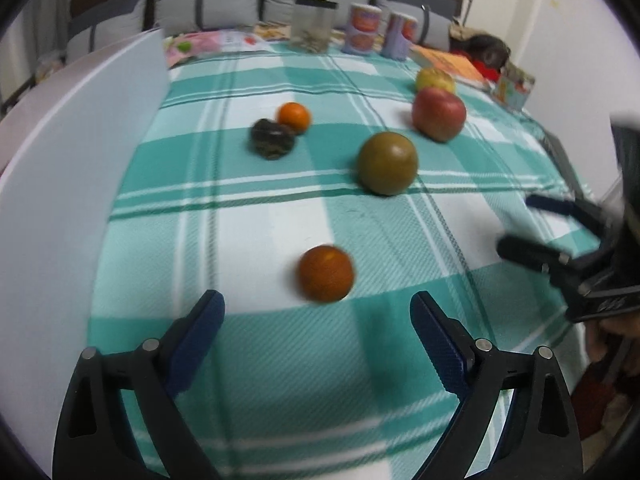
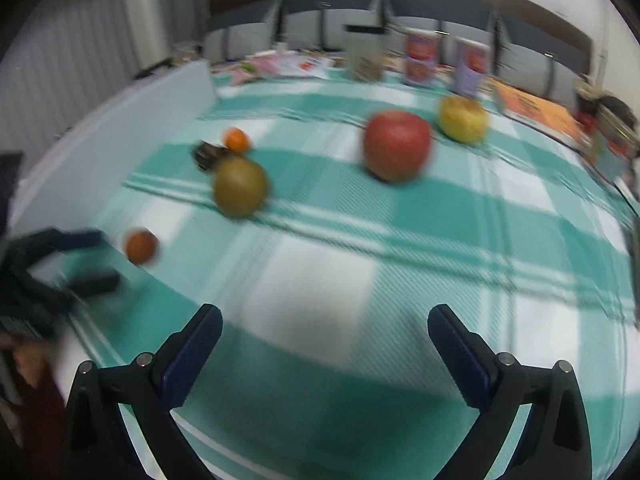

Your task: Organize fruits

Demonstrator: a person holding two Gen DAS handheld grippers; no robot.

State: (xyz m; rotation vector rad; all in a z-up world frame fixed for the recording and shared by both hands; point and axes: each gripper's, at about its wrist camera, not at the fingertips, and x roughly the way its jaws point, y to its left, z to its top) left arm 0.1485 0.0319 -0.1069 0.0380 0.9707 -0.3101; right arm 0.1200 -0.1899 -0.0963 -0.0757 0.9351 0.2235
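Each tool (image 1: 316, 312) has 2 black arms, blue ribbed pads (image 1: 200, 340) and silver pins.

On my table (image 1: 280, 216) I count six fruits. Two are oranges: the near orange (image 1: 326, 273), and the small far orange (image 1: 294, 117). Two are apples: the red apple (image 1: 439, 114), and the yellow apple (image 1: 435, 79) beyond it. One is a round green-brown fruit (image 1: 387, 163); one is a dark wrinkled fruit (image 1: 272, 139). At the far edge stand one clear jar (image 1: 314, 24) and two printed canisters (image 1: 362, 28), (image 1: 400, 34). I hold two tools: my left tool (image 1: 316, 316), my right tool (image 2: 324, 328).
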